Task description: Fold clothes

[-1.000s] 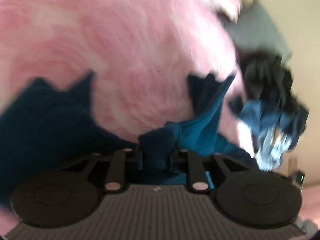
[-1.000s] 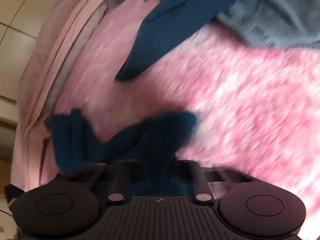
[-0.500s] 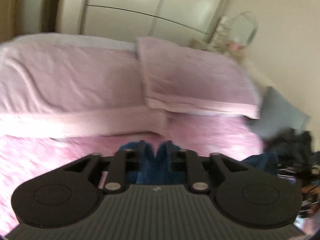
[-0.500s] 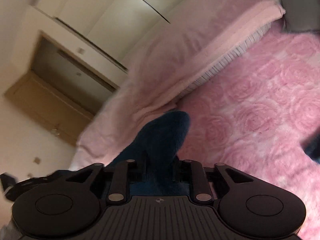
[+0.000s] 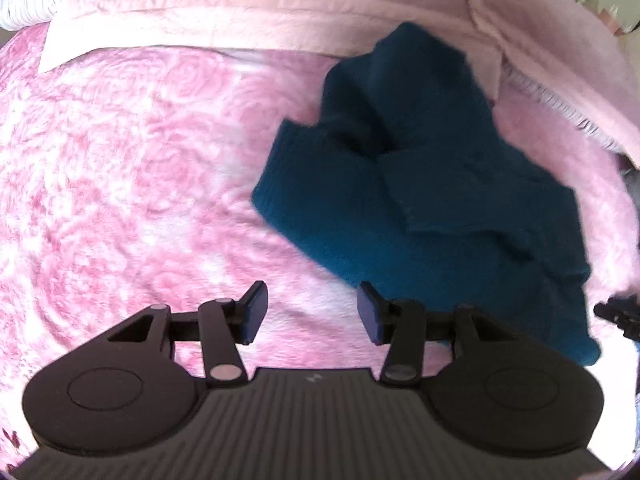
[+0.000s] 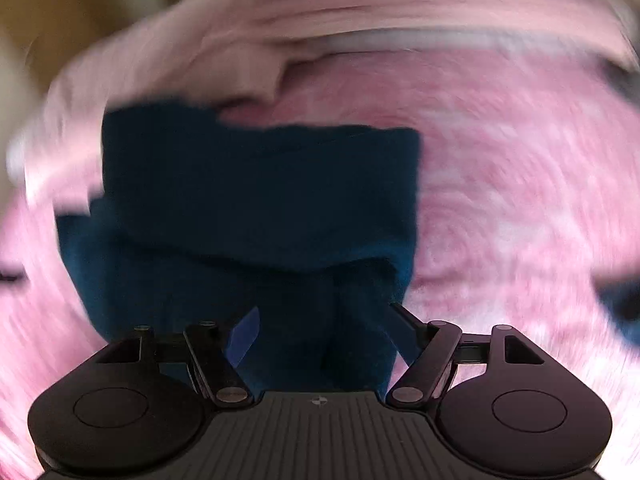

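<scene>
Both claws are seen opening: nothing is held between the jaws of the left gripper [image 5: 311, 312], and the right gripper [image 6: 320, 334] is spread over the teal sweater [image 5: 420, 184], which is laid crumpled on the pink bedspread [image 5: 140, 160] beside the pillows [image 5: 280, 12].

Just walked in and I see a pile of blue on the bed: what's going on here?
A person with a handheld gripper in each hand is folding clothes on a pink rose-patterned bedspread. The dark teal sweater lies loosely bunched below the pale pink pillows. Both grippers are letting go: the left gripper is opening with only bedspread between its fingers, and the right gripper is opening with sweater fabric between its fingers, unpinched. The right view is blurred.
</scene>
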Tool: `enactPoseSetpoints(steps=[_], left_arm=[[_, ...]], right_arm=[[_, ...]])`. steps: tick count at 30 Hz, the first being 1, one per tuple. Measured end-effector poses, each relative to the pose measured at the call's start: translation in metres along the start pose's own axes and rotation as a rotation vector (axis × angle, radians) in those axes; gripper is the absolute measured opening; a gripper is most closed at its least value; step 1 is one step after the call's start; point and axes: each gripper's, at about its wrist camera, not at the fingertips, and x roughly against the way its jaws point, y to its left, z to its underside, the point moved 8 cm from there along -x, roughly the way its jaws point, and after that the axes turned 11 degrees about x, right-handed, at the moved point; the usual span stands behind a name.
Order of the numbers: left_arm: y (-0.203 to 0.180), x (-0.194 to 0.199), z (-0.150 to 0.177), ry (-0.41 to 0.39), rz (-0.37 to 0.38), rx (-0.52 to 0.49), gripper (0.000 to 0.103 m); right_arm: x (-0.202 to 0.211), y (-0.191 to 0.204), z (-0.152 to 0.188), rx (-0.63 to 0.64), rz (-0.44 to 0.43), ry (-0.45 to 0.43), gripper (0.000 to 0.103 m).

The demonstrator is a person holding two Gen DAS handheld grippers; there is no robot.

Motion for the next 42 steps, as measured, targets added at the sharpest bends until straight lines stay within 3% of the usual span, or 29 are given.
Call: enactPoseSetpoints(steps=[2, 6, 11, 12, 14, 15, 18, 20, 21, 23, 24, 25, 26, 27, 29, 32, 36, 38, 39, 40, 41, 42], left_arm=[[0.003, -0.005, -0.007, -0.012, 0.000, -0.004, 0.045], [0.009, -0.024, -0.035, -0.072, 0.023, 0.031, 0.065], [0.011, -0.061, -0.060, -0.098, 0.035, 0.061, 0.065], [0.012, -0.070, -0.064, -0.102, 0.030, 0.063, 0.065], [0.014, -0.079, -0.066, -0.087, 0.030, 0.063, 0.061], [0.016, -0.084, -0.068, -0.079, 0.029, 0.063, 0.058], [0.018, -0.080, -0.065, -0.080, 0.046, 0.040, 0.058], [0.022, -0.078, -0.061, -0.071, 0.057, 0.030, 0.058], [0.024, -0.077, -0.059, -0.064, 0.064, 0.030, 0.059], [0.024, -0.075, -0.055, -0.054, 0.090, 0.034, 0.061], [0.024, -0.075, -0.054, -0.051, 0.106, 0.036, 0.062], [0.023, -0.076, -0.054, -0.051, 0.117, 0.035, 0.064], [0.021, -0.078, -0.056, -0.058, 0.123, 0.031, 0.065], [0.020, -0.080, -0.057, -0.064, 0.129, 0.028, 0.066], [0.017, -0.084, -0.062, -0.075, 0.141, 0.026, 0.068], [0.012, -0.093, -0.069, -0.086, 0.161, 0.032, 0.068], [0.009, -0.103, -0.068, -0.091, 0.157, 0.014, 0.067], [0.008, -0.107, -0.067, -0.095, 0.157, 0.002, 0.051], [0.007, -0.108, -0.065, -0.093, 0.173, -0.013, 0.023], [0.006, -0.108, -0.062, -0.091, 0.191, -0.028, 0.011], [0.005, -0.104, -0.060, -0.098, 0.210, -0.044, 0.011], [0.006, -0.095, -0.057, -0.115, 0.228, -0.050, 0.010]], right_arm=[[-0.016, 0.014, -0.005, 0.123, 0.021, -0.006, 0.073], [-0.049, 0.040, -0.016, 0.354, 0.059, -0.011, 0.073], [-0.104, 0.061, -0.020, 0.576, 0.070, 0.029, 0.073], [-0.106, 0.061, -0.021, 0.560, 0.053, 0.024, 0.072], [-0.110, 0.060, -0.023, 0.518, 0.015, 0.013, 0.011], [-0.111, 0.059, -0.025, 0.497, -0.004, 0.007, 0.005], [-0.061, 0.010, -0.048, 0.123, -0.063, -0.192, 0.005], [-0.012, -0.051, -0.049, -0.226, -0.085, -0.372, 0.005], [0.015, -0.089, -0.039, -0.422, -0.043, -0.464, 0.005], [0.053, -0.168, 0.017, -0.875, 0.113, -0.551, 0.006], [0.063, -0.198, 0.056, -1.091, 0.181, -0.527, 0.017], [0.062, -0.211, 0.089, -1.217, 0.200, -0.444, 0.034], [0.061, -0.222, 0.122, -1.332, 0.214, -0.353, 0.044], [0.058, -0.220, 0.143, -1.361, 0.193, -0.277, 0.055], [0.051, -0.195, 0.148, -1.236, 0.098, -0.225, 0.057], [0.029, -0.142, 0.117, -0.940, -0.083, -0.208, 0.063], [-0.028, -0.090, 0.071, -0.708, -0.232, -0.133, 0.067], [-0.055, -0.074, 0.060, -0.603, -0.192, -0.072, 0.067], [-0.066, -0.067, 0.058, -0.557, -0.183, -0.045, 0.067], [-0.069, -0.060, 0.056, -0.500, -0.170, -0.052, 0.065], [-0.071, -0.053, 0.055, -0.442, -0.158, -0.062, 0.051], [-0.066, -0.051, 0.058, -0.440, -0.166, -0.066, 0.007]])
